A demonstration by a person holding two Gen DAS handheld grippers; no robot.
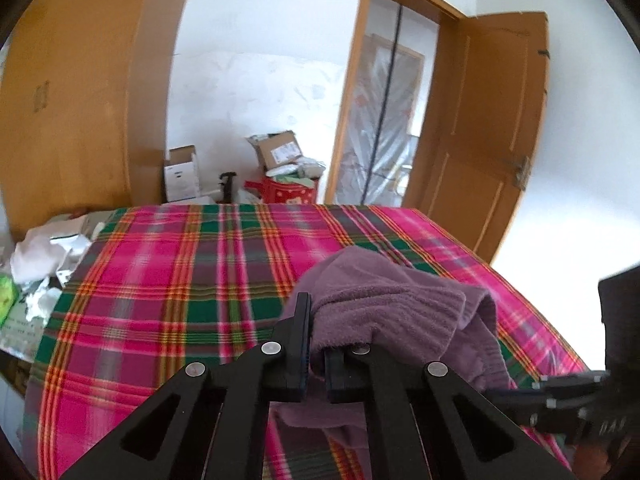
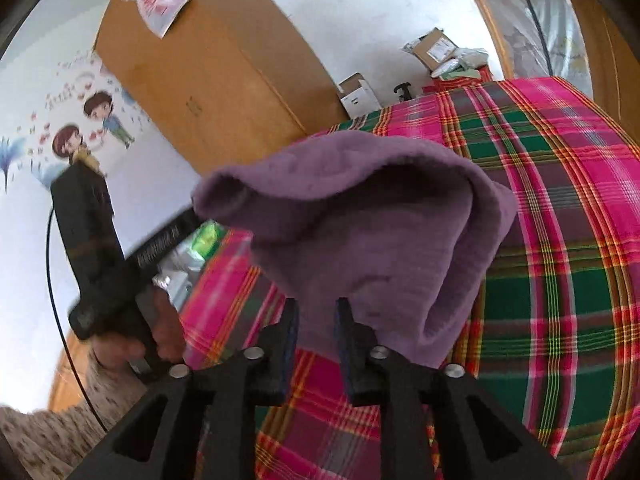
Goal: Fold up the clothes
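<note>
A: Purple knit, soft and ribbed; that is the garment (image 1: pixel 384 304), lifted above the bed (image 1: pixel 168 280) with its pink, green and orange plaid cover; on the far left of the bed lies a heap of white wrappers (image 1: pixel 48 256); behind stands a tall wooden wardrobe (image 1: pixel 76 112).

B: And the left gripper (image 1: pixel 316 344)?

A: It pinches a fold of the purple garment between its black fingers (image 1: pixel 300 320); the cloth bunches over the right-hand finger and hangs down past it; further right, cardboard boxes (image 1: pixel 276 152) sit on the floor by the wall, and a wooden door (image 1: pixel 488 128) stands open.

B: What does the right wrist view give?

A: At the left, a cartoon sticker of two children (image 2: pixel 88 128) on the wall, and the left gripper's black body held in a hand (image 2: pixel 132 344); a white plastic bag (image 2: pixel 160 0) rests on top of the wardrobe; in the middle the right gripper (image 2: pixel 318 328) holds the lower edge of the garment (image 2: pixel 360 216), the fabric running down between its fingers; its jaws are partly closed on the cloth; the garment drapes in a hood-like curve above; to the right the plaid bed spreads out beneath.
</note>
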